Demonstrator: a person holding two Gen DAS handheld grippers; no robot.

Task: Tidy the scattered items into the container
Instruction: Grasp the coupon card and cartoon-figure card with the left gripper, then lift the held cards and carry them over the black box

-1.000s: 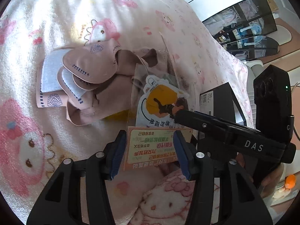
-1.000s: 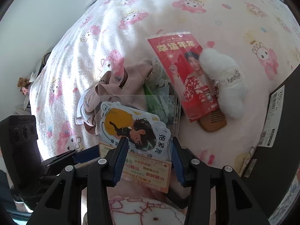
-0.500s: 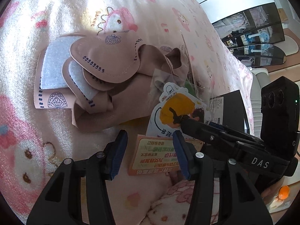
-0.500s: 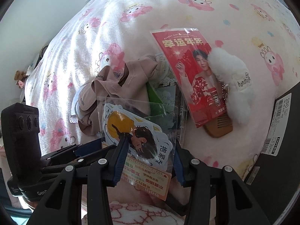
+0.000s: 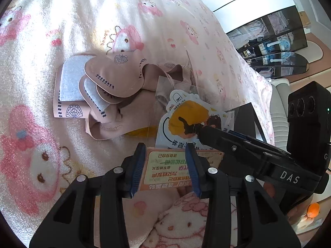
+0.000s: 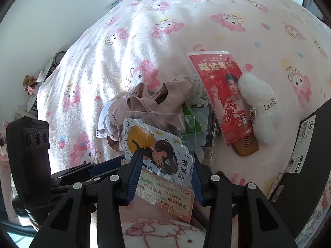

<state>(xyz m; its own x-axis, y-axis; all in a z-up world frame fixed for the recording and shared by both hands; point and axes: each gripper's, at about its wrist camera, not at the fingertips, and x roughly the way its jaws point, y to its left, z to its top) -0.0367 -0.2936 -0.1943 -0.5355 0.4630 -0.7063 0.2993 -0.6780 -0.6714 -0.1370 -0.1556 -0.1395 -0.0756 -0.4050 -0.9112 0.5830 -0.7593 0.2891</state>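
An orange card with green panels (image 5: pixel 165 170) lies on the pink blanket between the fingers of my left gripper (image 5: pixel 165 157), which is open around it. The card also shows in the right wrist view (image 6: pixel 165 194). A die-cut sticker of a figure in yellow, in a clear sleeve (image 6: pixel 157 144), lies just beyond it. My right gripper (image 6: pixel 165 161) is open over the sticker and the card. A heap of pink cloth pieces (image 5: pixel 107 91) lies to the left. The black box (image 6: pixel 306 155) stands at the right.
A red photo card (image 6: pixel 223 95), a white plush keychain (image 6: pixel 260 107) and a brown comb (image 6: pixel 246 148) lie on the blanket right of the pile. Green and clear sleeves (image 6: pixel 198 122) lie under them. The blanket (image 6: pixel 165 31) stretches far beyond.
My left gripper has drawn back and shifted right, so the orange card sits between its fingers again. My right gripper has moved a little toward the sticker.
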